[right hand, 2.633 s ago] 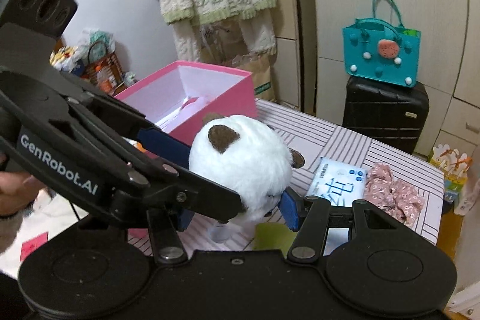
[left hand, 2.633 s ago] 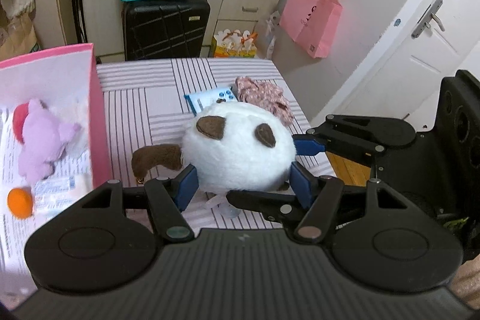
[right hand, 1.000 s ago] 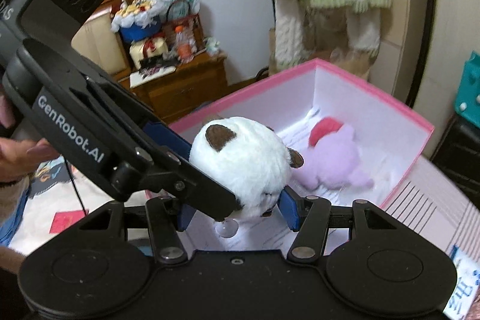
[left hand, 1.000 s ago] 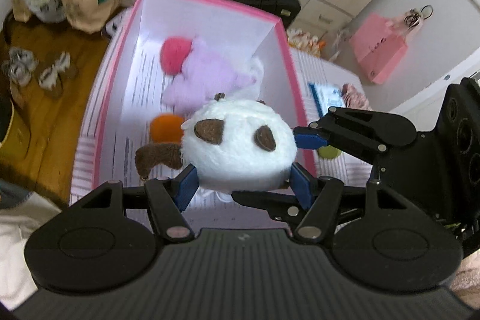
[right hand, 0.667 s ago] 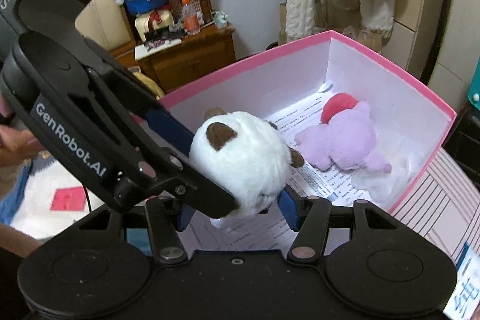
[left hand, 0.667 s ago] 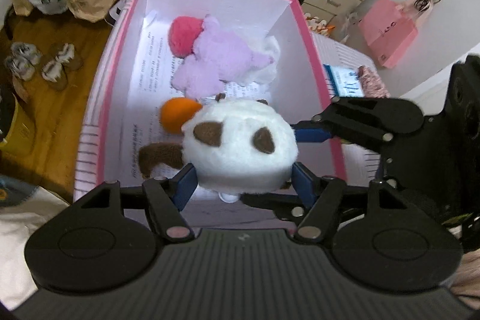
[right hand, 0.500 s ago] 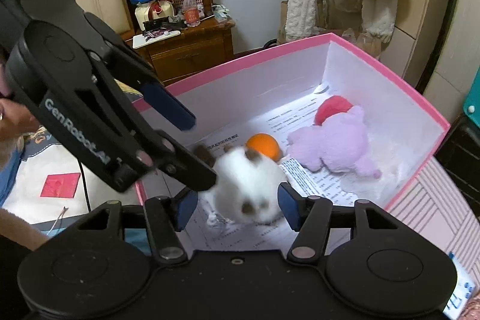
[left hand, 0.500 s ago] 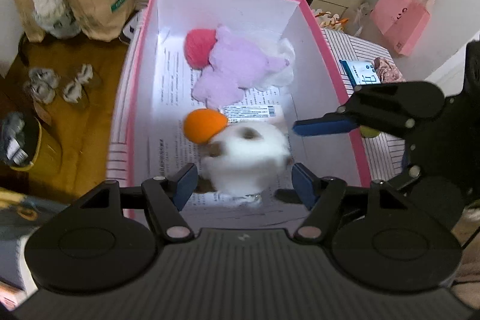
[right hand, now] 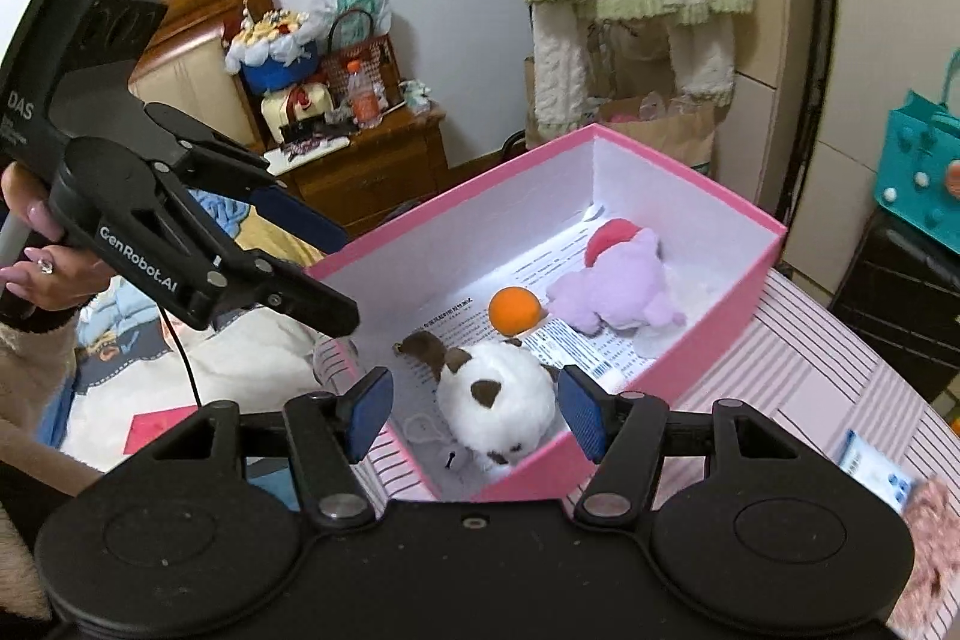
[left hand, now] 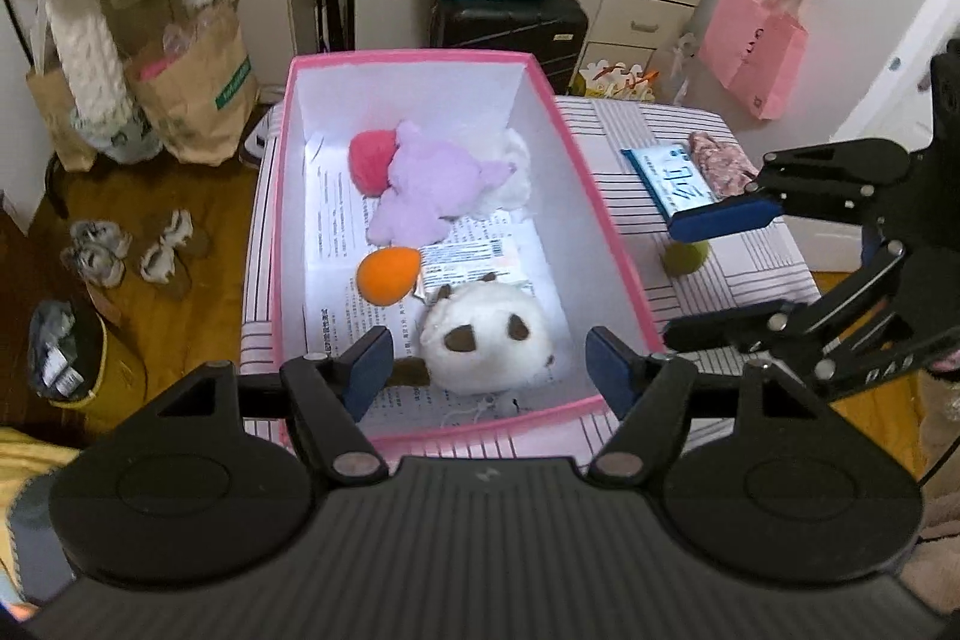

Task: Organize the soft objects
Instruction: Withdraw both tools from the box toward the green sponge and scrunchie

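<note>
Pink-walled and lined with printed paper, the cardboard box sits on the striped counter and holds every toy placed so far. The white round plush with brown ears lies on the box floor near the front wall, at about 6 o'clock from the orange ball, which it nearly touches. A purple plush with a red cap lies farther back, toward 12 o'clock.

Both tools hang above the box with nothing in their grip. The left gripper has its blue fingers spread wide on either side of the white plush without touching it, having just eased apart. The right gripper is likewise released, its fingers clear of the toy below; its jaws have just opened a little.

On the counter at about 3 o'clock from the box lie a blue tissue pack, a floral fabric piece just beside it, and a green ball partly hidden behind one finger of the right gripper.
</note>
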`<state>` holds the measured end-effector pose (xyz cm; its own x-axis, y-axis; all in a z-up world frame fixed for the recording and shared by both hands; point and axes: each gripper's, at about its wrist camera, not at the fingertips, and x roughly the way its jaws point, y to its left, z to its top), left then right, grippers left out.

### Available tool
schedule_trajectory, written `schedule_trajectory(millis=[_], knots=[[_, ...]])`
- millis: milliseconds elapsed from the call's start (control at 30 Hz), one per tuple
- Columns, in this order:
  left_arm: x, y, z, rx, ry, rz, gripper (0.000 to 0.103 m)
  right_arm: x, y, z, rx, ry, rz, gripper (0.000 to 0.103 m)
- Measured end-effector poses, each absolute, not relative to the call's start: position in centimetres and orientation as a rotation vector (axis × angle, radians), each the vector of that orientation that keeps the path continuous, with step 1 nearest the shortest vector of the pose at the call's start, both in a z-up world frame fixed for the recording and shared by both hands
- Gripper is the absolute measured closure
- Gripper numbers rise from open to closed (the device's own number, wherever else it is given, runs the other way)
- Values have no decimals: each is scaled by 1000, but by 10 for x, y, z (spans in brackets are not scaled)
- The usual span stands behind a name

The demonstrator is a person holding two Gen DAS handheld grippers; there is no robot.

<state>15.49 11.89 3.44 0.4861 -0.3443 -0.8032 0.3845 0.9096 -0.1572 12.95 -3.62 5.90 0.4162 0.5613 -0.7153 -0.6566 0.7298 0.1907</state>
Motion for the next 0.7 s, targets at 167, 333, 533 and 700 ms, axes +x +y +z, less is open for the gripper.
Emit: schedule_trajectory(millis=[167,333,533,700], knots=[[135,104,53,80,939,-474,31,106,-59,77,-107,810,737,37],[113,84,59,140,884,-521,31,80,-84,80,-82,782,700,37],[94,53,63,206,872,-582,29,49,-112,81,-71,756,652,36],[85,23,60,252,859,-645,29,31,-136,79,-69,730,609,34]])
